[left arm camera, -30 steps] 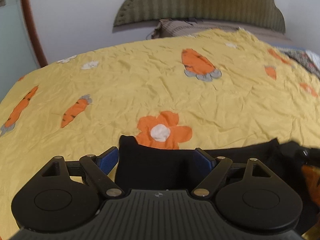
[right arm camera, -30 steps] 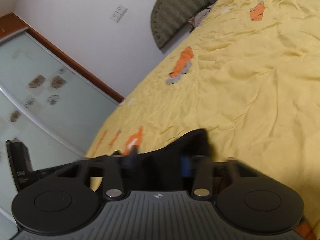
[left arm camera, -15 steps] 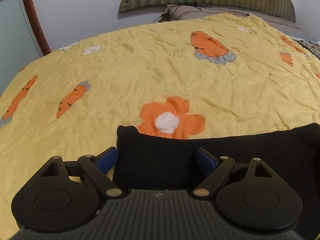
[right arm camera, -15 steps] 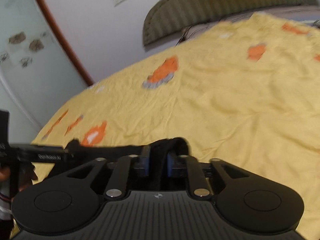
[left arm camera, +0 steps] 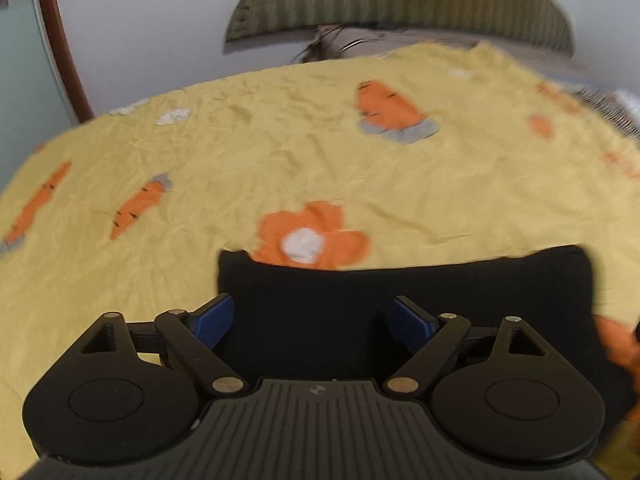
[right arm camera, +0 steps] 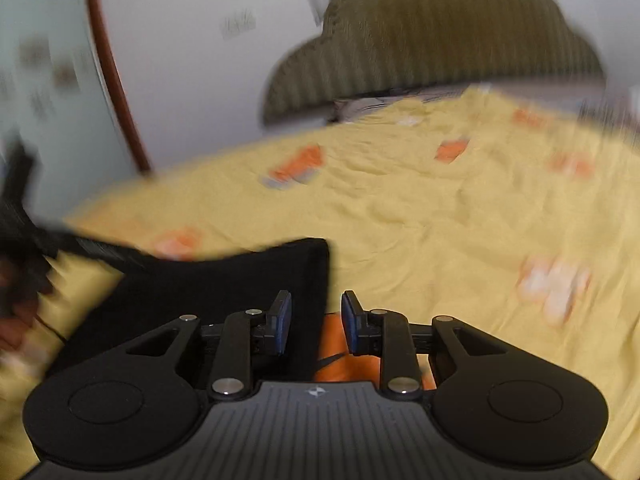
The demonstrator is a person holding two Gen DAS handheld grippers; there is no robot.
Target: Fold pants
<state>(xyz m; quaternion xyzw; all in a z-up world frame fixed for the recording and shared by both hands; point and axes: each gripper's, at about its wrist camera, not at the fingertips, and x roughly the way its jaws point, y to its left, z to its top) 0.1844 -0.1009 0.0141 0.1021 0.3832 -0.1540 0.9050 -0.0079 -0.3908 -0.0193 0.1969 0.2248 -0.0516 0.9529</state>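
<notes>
The black pants (left arm camera: 400, 292) lie folded into a flat dark rectangle on the yellow bedspread (left arm camera: 280, 152). My left gripper (left arm camera: 312, 320) hovers over their near left part. Its blue pads stand wide apart and touch no cloth. In the right wrist view the pants (right arm camera: 200, 284) reach from the left to just under my right gripper (right arm camera: 316, 320). Its pads are a little apart and pinch nothing; the pants' right edge and an orange print show in the gap. A blurred left gripper (right arm camera: 20, 208) and a hand (right arm camera: 12, 320) show at the far left.
The bedspread carries orange carrot and flower prints (left arm camera: 308, 236). A green ribbed headboard (left arm camera: 400, 0) and pillows (left arm camera: 360, 40) stand at the far end. A white wall and a brown-framed glass door (right arm camera: 40, 80) are on the left. Bare bedspread stretches beyond and to the right of the pants.
My right gripper held the pants' corner between its pads; now the pads are apart, the cloth lies flat and the view has rolled level. The left gripper stays open over the pants.
</notes>
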